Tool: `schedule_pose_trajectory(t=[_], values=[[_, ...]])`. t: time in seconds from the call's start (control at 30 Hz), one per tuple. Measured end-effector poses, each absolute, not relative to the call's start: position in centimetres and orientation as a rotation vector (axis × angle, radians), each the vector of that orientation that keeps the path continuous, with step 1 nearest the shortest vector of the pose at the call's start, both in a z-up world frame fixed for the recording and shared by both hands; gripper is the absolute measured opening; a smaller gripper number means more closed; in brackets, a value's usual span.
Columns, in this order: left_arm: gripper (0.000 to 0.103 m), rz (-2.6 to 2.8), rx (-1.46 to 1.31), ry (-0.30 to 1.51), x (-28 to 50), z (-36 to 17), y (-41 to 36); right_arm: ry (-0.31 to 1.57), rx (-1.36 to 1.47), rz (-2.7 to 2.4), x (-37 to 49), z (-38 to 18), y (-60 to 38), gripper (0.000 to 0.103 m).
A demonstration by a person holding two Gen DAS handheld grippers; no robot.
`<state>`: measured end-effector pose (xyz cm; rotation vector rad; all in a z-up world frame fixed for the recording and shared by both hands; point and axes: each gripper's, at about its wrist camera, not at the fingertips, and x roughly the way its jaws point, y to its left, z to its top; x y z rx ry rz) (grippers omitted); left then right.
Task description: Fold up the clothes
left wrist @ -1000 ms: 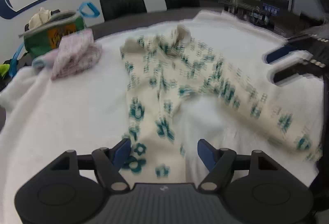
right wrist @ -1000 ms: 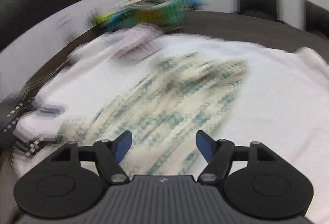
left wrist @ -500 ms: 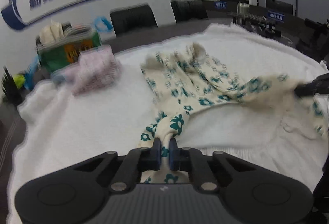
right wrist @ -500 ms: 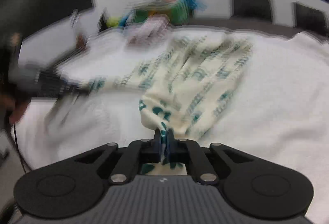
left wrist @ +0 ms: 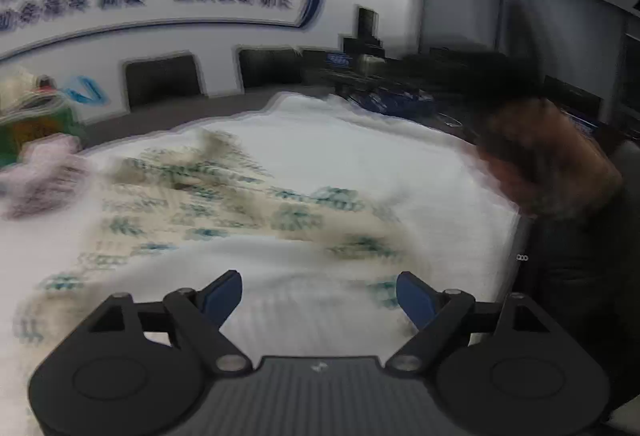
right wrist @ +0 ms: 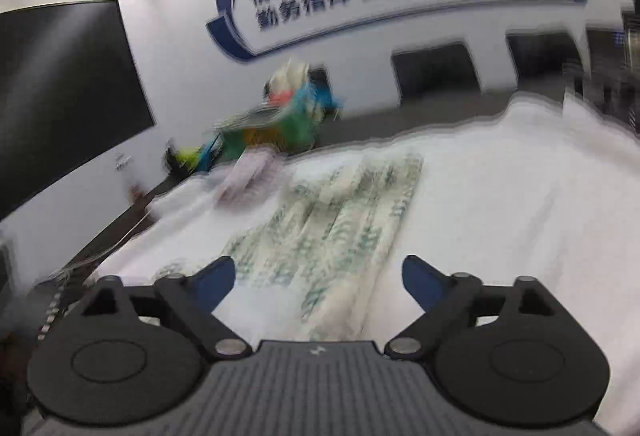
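Observation:
A cream garment with teal flower print (left wrist: 224, 204) lies spread on a white towel-covered table (left wrist: 360, 148); it also shows in the right wrist view (right wrist: 344, 220). My left gripper (left wrist: 320, 296) is open and empty, above the towel just short of the garment's near edge. My right gripper (right wrist: 318, 284) is open and empty, with the garment's near end below and between its fingers. Both views are motion-blurred.
A pink folded cloth (left wrist: 44, 172) and a green bag of items (right wrist: 280, 128) sit at the table's far left. Black chairs (left wrist: 162, 80) line the far side. A person's blurred arm (left wrist: 544, 156) is at the right table edge.
Half a second ago both grippers were shut on ends of the garment. Both have opened and let it go, and the garment now lies on the towel. Both cameras have risen and tilted.

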<state>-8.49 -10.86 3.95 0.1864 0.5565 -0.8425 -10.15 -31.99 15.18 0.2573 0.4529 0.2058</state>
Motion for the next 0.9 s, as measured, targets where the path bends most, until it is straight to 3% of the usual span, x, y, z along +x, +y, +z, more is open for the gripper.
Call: schedule_pose_trajectory(t=[0.17, 0.23, 0.27, 0.3, 0.33, 0.4, 0.43, 0.6, 0.9], values=[[0.083, -0.66, 0.282, 0.475, -9.8, 2.4, -18.2, 0.684, 0.222, 0.147, 10.3, 14.5, -32.6, 0.093], [0.07, -0.594, 0.292, 0.483, -9.0, 2.0, -19.1, 0.782, 0.212, 0.146, 16.7, 13.2, -31.9, 0.092], [0.033, -0.58, 0.283, 0.499, -8.5, 1.9, -19.0, 0.82, 0.21, 0.153, 19.2, 12.5, -31.5, 0.091], [0.003, -0.582, 0.248, 0.542, -7.6, 1.9, -18.2, 0.856, 0.193, 0.146, 20.9, 11.7, -30.7, 0.09], [0.003, -0.584, 0.213, 0.584, -6.7, 1.9, -17.4, 0.876, 0.175, 0.121, 22.1, 11.0, -30.2, 0.085], [0.001, -0.594, 0.162, 0.615, -5.6, 2.9, -14.6, 0.894, 0.166, 0.071, 23.8, 9.7, -29.9, 0.041], [0.001, -0.6, 0.141, 0.615, -5.3, 3.6, -12.9, 0.89, 0.209, 0.07, 24.0, 9.6, -30.4, 0.003], [0.0, -0.592, 0.088, 0.461, -5.6, 11.1, -3.7, 0.73, 0.398, 0.114, 19.7, 13.3, -34.0, 0.004], [0.0, -0.568, 0.064, 0.075, -9.9, 24.9, 8.7, 0.282, 0.575, 0.308, -2.3, 25.8, -38.1, 0.004]])
